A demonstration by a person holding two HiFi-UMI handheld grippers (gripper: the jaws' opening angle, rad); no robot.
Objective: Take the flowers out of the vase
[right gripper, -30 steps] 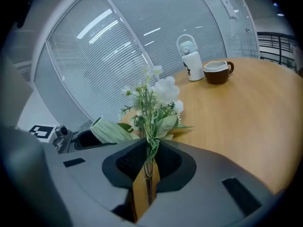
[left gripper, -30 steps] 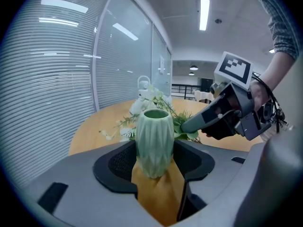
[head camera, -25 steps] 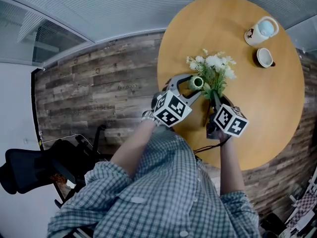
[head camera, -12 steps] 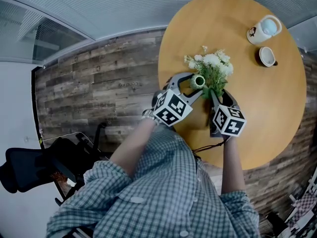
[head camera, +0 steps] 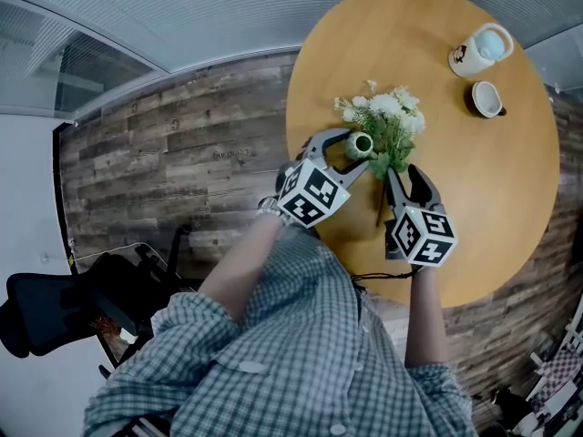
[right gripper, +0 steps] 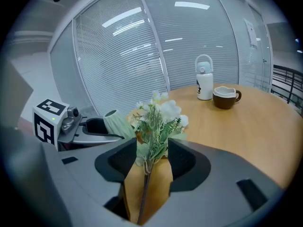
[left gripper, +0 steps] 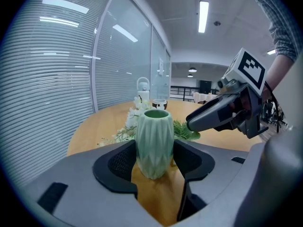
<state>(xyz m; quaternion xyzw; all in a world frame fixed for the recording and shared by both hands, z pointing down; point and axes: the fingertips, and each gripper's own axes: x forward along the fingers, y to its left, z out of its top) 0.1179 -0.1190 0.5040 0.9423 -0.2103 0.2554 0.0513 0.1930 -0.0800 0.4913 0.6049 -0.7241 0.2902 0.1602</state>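
The left gripper (head camera: 357, 152) is clenched on the vase (left gripper: 154, 138): both pads (left gripper: 119, 161) press on its ribbed green sides low down. The vase stands upright near the left edge of the tabletop (head camera: 474, 198), and its mouth is bare. Just to its right lie the flowers (right gripper: 160, 112), out of the vase and flat on the wood, with their white heads pointing toward the far edge and the stem (right gripper: 144, 188) running back toward the near edge. The right gripper (head camera: 404, 173) is over that stem with its jaws spread wide. They have just been opening, and the bunch lies in the gap between them with neither pad pressing on it, though the leaves come close to the pads on both sides. So this gripper has let go, while the other one grips the vase. Counted from left to right, there are two grippers, each bearing one marker cube (head camera: 314, 196), then one vase and one bunch of flowers. Well apart from these, near the far right edge of the tabletop, stand one white bottle (right gripper: 204, 85) with a loop handle and one brown cup (right gripper: 226, 98) just beside it. Both cubes show black-and-white square patterns, not letters. The bottle has a dark print on its side that is too small to read.
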